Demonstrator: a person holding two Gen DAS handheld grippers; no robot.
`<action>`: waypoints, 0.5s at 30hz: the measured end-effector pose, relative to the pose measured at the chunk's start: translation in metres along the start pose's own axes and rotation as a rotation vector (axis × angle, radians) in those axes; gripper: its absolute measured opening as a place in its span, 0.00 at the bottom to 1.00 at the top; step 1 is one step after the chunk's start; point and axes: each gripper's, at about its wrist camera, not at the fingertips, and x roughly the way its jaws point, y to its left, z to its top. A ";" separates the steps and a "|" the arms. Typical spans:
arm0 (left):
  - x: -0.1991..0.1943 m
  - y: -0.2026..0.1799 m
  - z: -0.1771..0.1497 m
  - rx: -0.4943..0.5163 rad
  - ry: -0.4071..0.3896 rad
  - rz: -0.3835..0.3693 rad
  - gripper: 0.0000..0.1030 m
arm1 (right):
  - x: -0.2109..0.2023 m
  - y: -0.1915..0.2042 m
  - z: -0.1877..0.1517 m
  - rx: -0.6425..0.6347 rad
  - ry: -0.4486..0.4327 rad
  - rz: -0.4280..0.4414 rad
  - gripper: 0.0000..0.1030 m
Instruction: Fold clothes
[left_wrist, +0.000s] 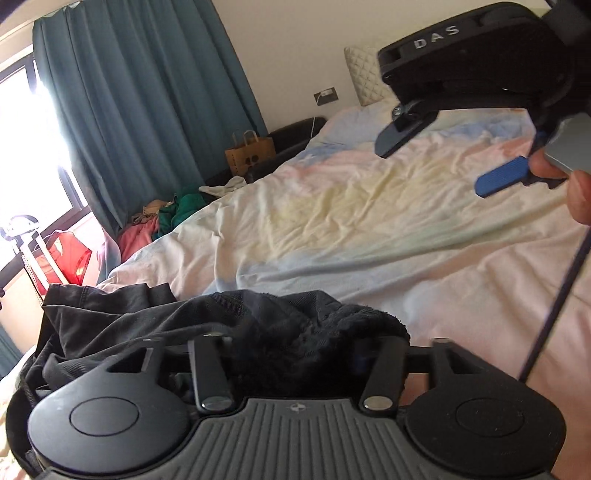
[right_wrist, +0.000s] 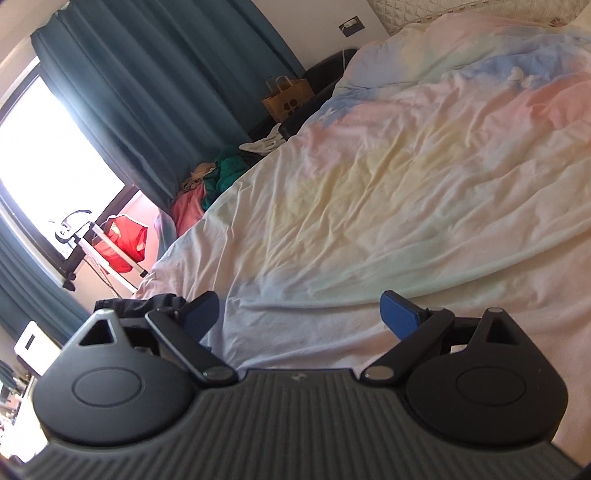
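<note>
A black garment (left_wrist: 207, 325) lies bunched over my left gripper (left_wrist: 295, 350) at the near edge of the bed; its fingertips are hidden under the cloth, so their state does not show. A bit of the garment also shows in the right wrist view (right_wrist: 140, 304), left of my fingers. My right gripper (right_wrist: 301, 314) is open and empty above the pastel duvet (right_wrist: 406, 184). It also shows in the left wrist view (left_wrist: 443, 166), hovering over the duvet (left_wrist: 351, 221) with its blue pads (left_wrist: 502, 181) apart.
A heap of coloured clothes (left_wrist: 166, 218) lies on the floor beside the bed, under the teal curtain (left_wrist: 147, 92). A brown paper bag (left_wrist: 251, 151) stands near a dark bedside unit. A red bag (left_wrist: 70, 258) hangs on a white stand by the window.
</note>
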 end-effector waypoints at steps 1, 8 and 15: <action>-0.015 0.000 -0.005 0.015 -0.029 0.000 0.99 | -0.001 0.003 -0.001 -0.014 0.005 0.010 0.93; -0.095 0.028 -0.050 0.067 0.026 0.092 1.00 | -0.010 0.036 -0.008 -0.218 0.110 0.119 0.93; -0.127 0.085 -0.108 -0.211 0.125 0.237 1.00 | -0.018 0.084 -0.041 -0.580 0.261 0.149 0.93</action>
